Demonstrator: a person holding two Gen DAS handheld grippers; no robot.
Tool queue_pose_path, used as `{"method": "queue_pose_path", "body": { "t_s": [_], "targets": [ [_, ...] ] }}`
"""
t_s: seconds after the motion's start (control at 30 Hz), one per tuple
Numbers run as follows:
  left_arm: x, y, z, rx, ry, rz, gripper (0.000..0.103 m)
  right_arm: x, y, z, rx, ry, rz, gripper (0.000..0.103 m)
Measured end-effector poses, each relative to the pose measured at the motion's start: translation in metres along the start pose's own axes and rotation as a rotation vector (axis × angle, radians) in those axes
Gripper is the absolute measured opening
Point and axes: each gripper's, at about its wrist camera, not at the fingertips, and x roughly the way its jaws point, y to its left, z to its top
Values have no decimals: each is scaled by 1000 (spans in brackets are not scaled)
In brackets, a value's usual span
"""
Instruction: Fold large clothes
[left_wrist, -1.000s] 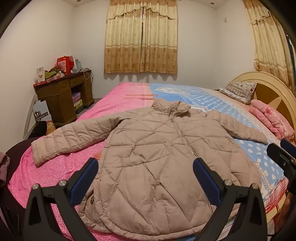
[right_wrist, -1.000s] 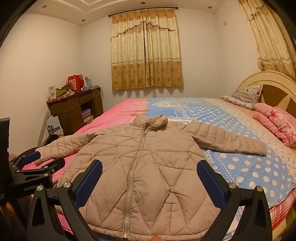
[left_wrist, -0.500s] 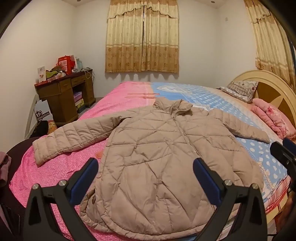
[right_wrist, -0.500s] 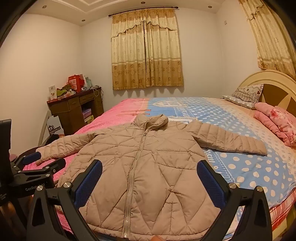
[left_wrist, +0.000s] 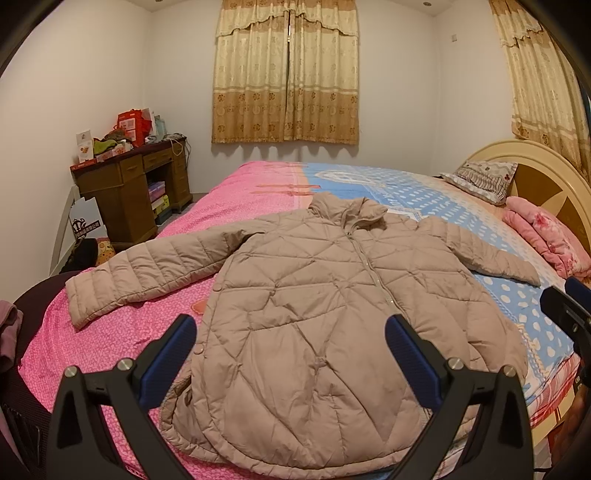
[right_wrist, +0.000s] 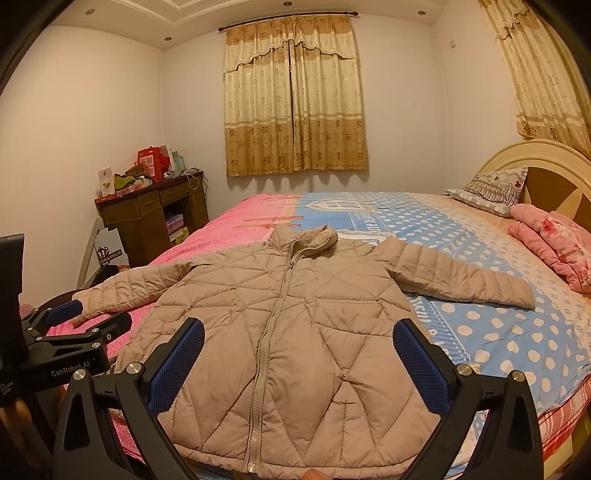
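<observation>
Nearest the cameras, the left gripper (left_wrist: 290, 338) hangs above the hem of the jacket (left_wrist: 314, 306) with its blue ribbed pads spread wide apart and nothing between them. The right gripper (right_wrist: 299, 341) hovers over the same hem, equally wide, also empty; in its view the left gripper shows again as a black frame at the jacket's left side.

The jacket is a beige quilted puffer, stitched in crossing diagonal lines that make puffy diamonds and triangles. It lies flat and face up on the bed (left_wrist: 122, 332), zipped down the centre, collar away from the cameras, both sleeves stretched outward. Its left half rests on pink speckled bedding, its right half on blue bedding with white dots.

Beyond the jacket's right sleeve, a folded pink floral blanket (right_wrist: 554, 240) and a patterned pillow (right_wrist: 487, 190) sit against a rounded cream headboard (right_wrist: 550, 155).

Beyond its left sleeve stands a dark wooden desk (left_wrist: 129, 184), its surface crowded with a red bag (left_wrist: 131, 123) and small boxes, its open shelf holding stacked items. Behind the collar hang beige patterned curtains (right_wrist: 295, 99).
</observation>
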Motion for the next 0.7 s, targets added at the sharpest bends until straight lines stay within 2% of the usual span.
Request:
{"method": "queue_pose_path", "body": {
  "t_s": [0.7],
  "targets": [
    [2, 1, 1, 1, 3, 3, 103, 2, 1, -1, -2, 2, 2, 102]
  ]
}}
